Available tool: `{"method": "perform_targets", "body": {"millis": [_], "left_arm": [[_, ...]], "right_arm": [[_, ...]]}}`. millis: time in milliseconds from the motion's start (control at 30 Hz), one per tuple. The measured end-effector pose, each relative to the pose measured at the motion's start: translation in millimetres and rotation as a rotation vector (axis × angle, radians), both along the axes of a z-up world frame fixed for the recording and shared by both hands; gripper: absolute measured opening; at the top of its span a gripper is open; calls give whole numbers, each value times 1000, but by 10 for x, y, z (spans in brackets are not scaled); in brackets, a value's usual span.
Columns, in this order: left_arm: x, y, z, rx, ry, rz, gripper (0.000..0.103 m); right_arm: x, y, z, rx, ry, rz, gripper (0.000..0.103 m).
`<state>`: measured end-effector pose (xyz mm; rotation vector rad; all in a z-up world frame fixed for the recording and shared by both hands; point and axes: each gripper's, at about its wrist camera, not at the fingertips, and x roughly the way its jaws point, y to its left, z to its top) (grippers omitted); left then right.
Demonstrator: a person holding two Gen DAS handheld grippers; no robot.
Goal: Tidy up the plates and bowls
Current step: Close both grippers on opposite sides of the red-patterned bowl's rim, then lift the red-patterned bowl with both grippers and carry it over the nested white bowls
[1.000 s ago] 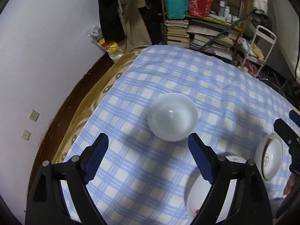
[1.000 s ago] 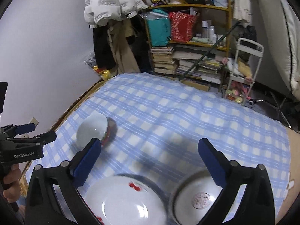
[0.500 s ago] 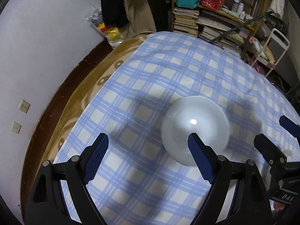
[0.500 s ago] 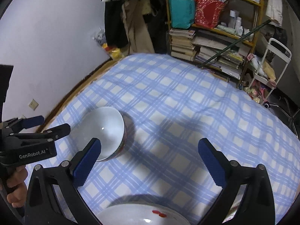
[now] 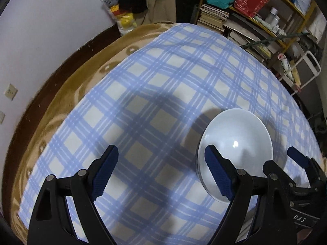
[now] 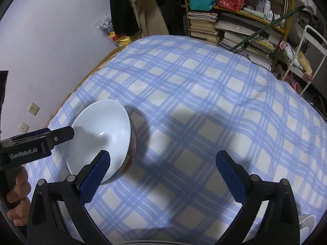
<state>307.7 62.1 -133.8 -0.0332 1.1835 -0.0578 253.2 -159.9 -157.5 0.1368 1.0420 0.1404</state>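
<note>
A white bowl [image 5: 237, 140] with a red-patterned outside sits on the blue plaid cloth [image 5: 155, 94]. In the left wrist view it lies at the right, with my left gripper's right fingertip at its near rim. My left gripper [image 5: 161, 173] is open and empty, with the bowl to the right of the gap. In the right wrist view the bowl [image 6: 102, 136] is at the left, with my right gripper's left fingertip over its near rim. My right gripper [image 6: 163, 175] is open and empty. Each gripper shows in the other's view, close beside the bowl.
The cloth covers a table with a brown blanket [image 5: 67, 94] showing at its left edge. A white wall [image 6: 51, 32] is at the left. Shelves with books and bags [image 6: 231, 8] and a white cart [image 6: 302, 57] stand beyond the far edge.
Both grippers have moved forward and closer to the bowl. The plates seen near the bottom earlier have dropped out of view. Both grippers stay open.
</note>
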Motion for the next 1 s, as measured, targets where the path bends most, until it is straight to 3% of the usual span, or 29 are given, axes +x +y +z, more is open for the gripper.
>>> {"method": "perform_targets", "body": {"millis": [133,233,300,533,600,667,733,1000], "left_arm": [[29,-45,-61,-15,8,-14,84],[50,-94,-117,-19,24,-37,66],[54,-119,-149,-51,41,-56,48],[9,-337,-238,-44,51,-117,21],[4,-362,-236,-67,59,-117,16],[-22,-393,-210,-77,52,-136,10],[-63,-449,-202,-36,43,-155,10],[-208,-514,-53,3,23,-162,11]], "right_arm": [[71,18,-88,-7,32,-4,101],[114,37,-142,-13,53,-6,94],[143,60,-177,0,69,-1,91],[244,125,-299,101,137,1,56],[239,159,-305,103,135,9,42],[231,199,-320,118,150,26,20],[220,226,-325,138,159,37,14],[79,232,-189,139,133,36,13]]}}
